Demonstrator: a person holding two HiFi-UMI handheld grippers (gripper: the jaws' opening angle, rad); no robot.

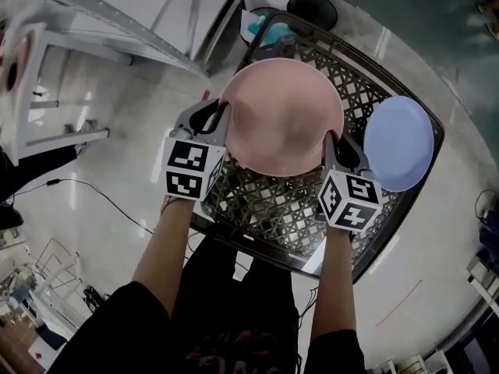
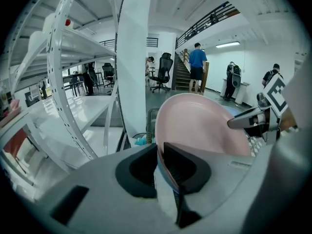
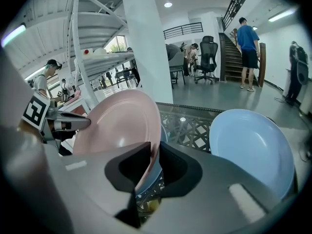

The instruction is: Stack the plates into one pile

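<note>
A pink plate (image 1: 281,115) hangs over the black lattice table (image 1: 265,209), held at two opposite edges. My left gripper (image 1: 221,115) is shut on its left rim, and the rim fills the narrow gap between the jaws in the left gripper view (image 2: 160,152). My right gripper (image 1: 331,142) is shut on the right rim (image 3: 155,155). A thin bluish edge (image 3: 146,184) shows under the pink plate (image 3: 117,126) between the jaws; what it belongs to I cannot tell. A light blue plate (image 1: 399,142) lies on the table's right side, apart from both grippers.
A white shelving rack (image 1: 101,45) stands to the left of the table. A black round object (image 1: 312,10) and something teal (image 1: 257,28) sit past the table's far edge. Several people and an office chair (image 3: 208,57) are far off in the hall.
</note>
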